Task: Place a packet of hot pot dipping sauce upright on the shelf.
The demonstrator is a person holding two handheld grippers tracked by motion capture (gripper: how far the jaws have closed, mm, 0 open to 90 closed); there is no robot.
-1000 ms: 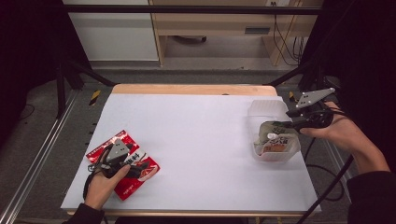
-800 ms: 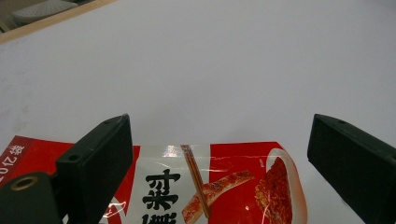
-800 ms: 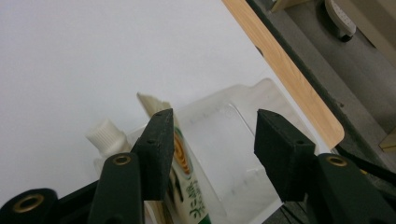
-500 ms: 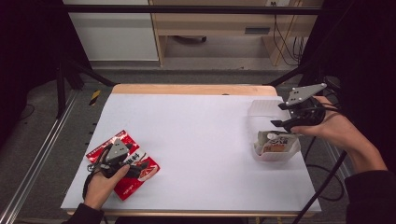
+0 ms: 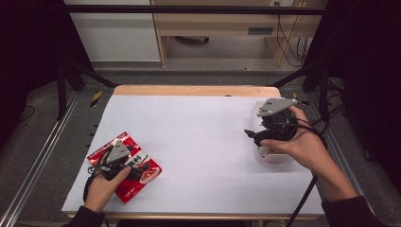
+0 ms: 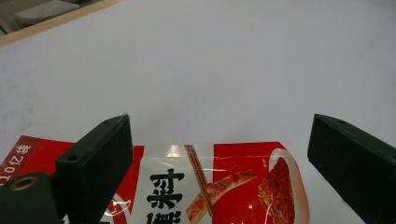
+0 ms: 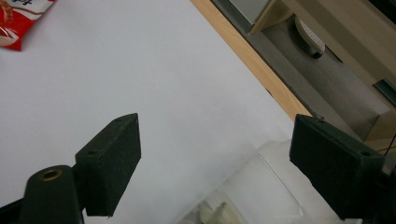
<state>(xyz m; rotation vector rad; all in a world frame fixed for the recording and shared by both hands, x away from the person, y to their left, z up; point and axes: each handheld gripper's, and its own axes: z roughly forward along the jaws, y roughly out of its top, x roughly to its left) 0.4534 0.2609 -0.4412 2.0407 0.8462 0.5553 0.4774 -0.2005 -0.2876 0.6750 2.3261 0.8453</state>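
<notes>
— Where's the red snack packet (image 5: 126,166)?
— Flat on the desk (image 5: 198,137) at its seven o'clock corner, under the left gripper (image 6: 219,154), whose jaws straddle it spread wide.
— And the right gripper (image 5: 253,135)?
— At three o'clock above the clear container (image 7: 261,186), jaws just opened, nothing between them.

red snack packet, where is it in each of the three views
High view: red snack packet lies at the lower left, under the left claw.
Left gripper view: along the bottom edge, between the open jaws.
Right gripper view: a corner at the top left.
Shared landmark: the white table sheet.
</notes>
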